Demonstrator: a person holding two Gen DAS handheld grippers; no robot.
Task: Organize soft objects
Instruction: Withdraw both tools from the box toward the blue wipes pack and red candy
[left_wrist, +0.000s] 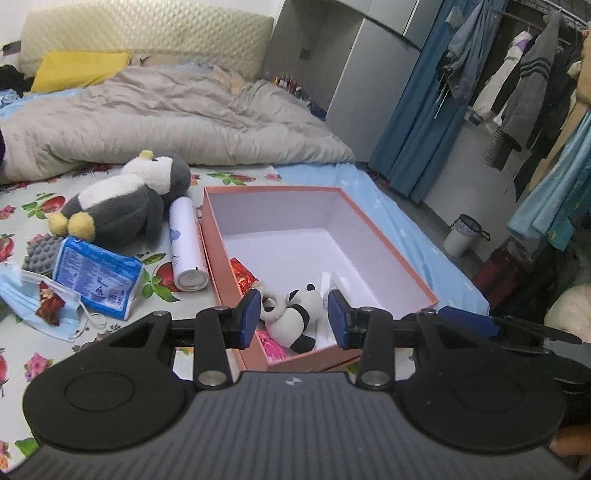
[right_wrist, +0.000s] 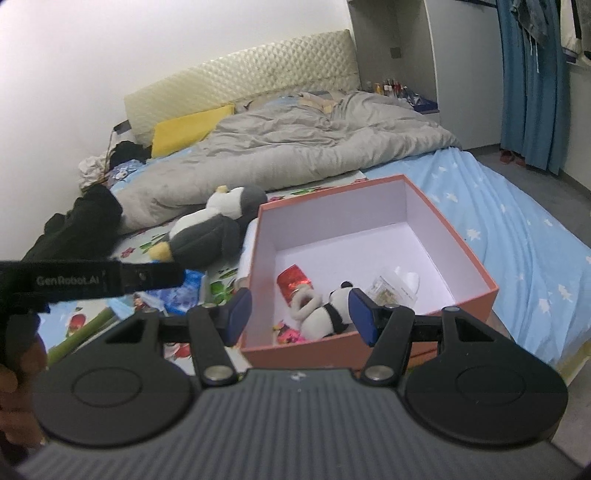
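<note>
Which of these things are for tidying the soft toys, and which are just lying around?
For the job:
- small black-and-white plush panda, already in the box
- big grey-and-white plush penguin, still on the bed
- open pink cardboard box
- left tongs and right tongs, both open

Just lying about:
- white spray can
- blue tissue pack
- blue face mask
</note>
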